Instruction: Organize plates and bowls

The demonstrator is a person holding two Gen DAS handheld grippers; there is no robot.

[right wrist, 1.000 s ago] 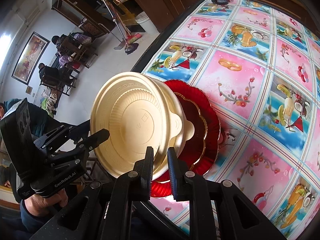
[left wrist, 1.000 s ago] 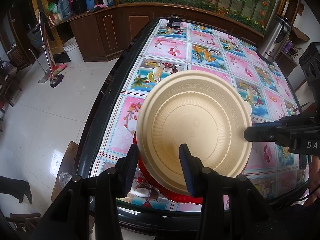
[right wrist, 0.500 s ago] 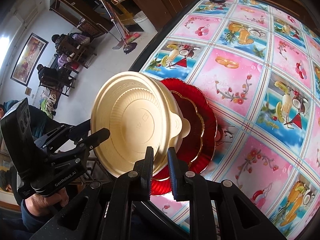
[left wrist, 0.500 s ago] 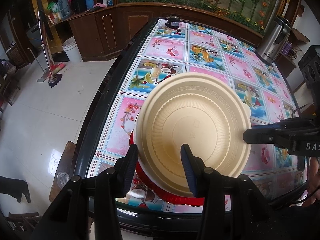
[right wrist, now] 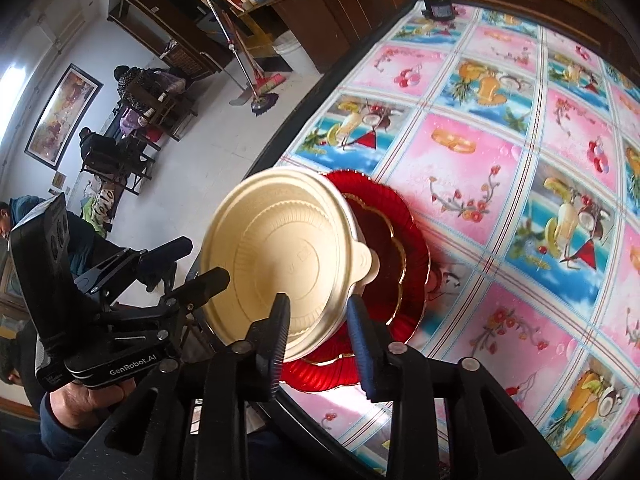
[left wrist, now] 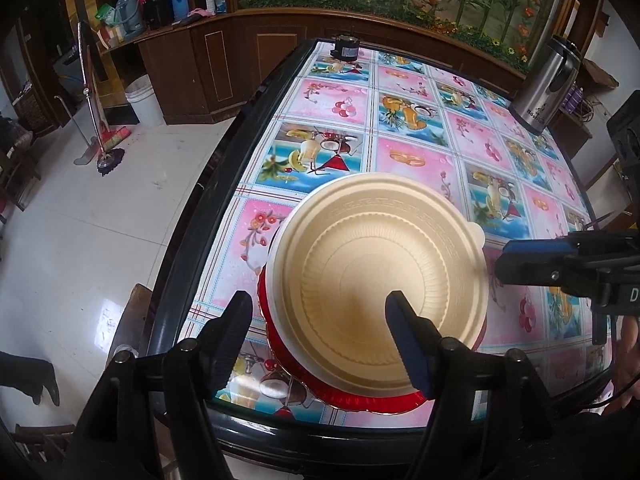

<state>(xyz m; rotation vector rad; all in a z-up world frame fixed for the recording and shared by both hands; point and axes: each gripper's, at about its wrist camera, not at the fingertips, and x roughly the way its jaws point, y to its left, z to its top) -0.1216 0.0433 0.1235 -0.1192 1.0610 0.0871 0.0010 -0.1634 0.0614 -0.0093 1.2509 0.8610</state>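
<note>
On the left claw [right wrist: 192, 260], spread wide like the right claw [right wrist: 316, 320], white lettering reads "GenRobot.AI".

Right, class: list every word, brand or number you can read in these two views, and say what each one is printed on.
"GenRobot.AI": left gripper body, right wrist view.
"D", cut off by the frame edge: right gripper body, left wrist view.
Steel kettle logo: too blurred to read.
Cream bowl embossed marks: too faint to read.

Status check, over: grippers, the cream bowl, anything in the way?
Left gripper open. Right gripper open, astride the rim. Cream bowl upside down on red plate at table edge. Nothing blocking.
</note>
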